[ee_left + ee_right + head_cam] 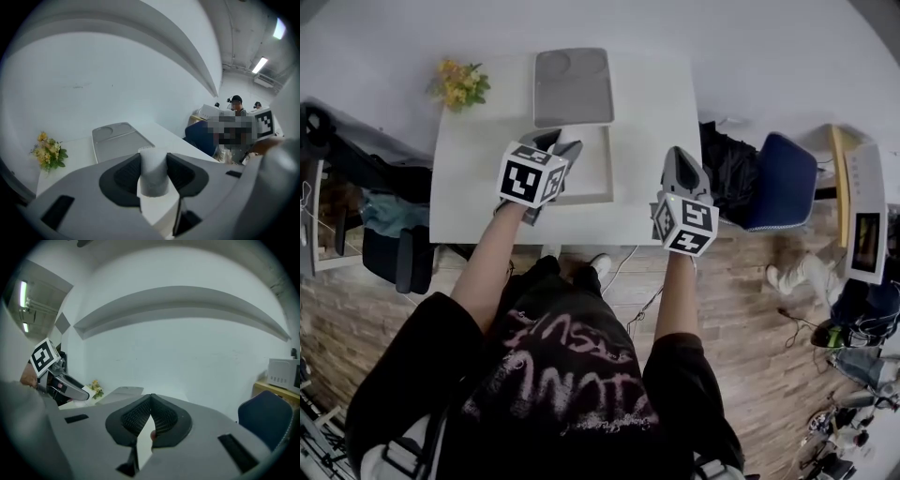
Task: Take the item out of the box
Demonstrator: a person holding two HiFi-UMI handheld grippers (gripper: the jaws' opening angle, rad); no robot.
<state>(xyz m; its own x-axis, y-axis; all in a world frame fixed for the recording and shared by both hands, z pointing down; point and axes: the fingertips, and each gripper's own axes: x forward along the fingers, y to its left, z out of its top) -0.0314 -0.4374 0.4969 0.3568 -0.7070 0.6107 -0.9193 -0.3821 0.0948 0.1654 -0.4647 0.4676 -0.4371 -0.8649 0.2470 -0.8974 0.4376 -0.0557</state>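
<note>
Two grippers over the plain white table (478, 202), going view by view.

Head view: left gripper (561, 142) sits at frame centre, tips over the upper-left part of the shallow white open box (600, 180). A grey flat rectangular lid-like panel (573, 86) lies just above the box in frame. Right gripper (679, 153) is right of centre, off the box. I can't tell from here whether the load has cleared the box rim.

Left gripper view: left gripper (153, 161) has its jaws partly spread and both pads pinching a small white upright cylinder (153, 174), the item, at lower centre. The grey panel (119, 139) is beyond it.

Right gripper view: right gripper (150, 401) has its pads pressed together at the tips with nothing between them. It's idle.

My read: pickup done, extraction under way. Next move calls for a straight lift to clear the rim, then a sideways carry to bare table, holding the pinch steady so the cylinder doesn't tip.
</note>
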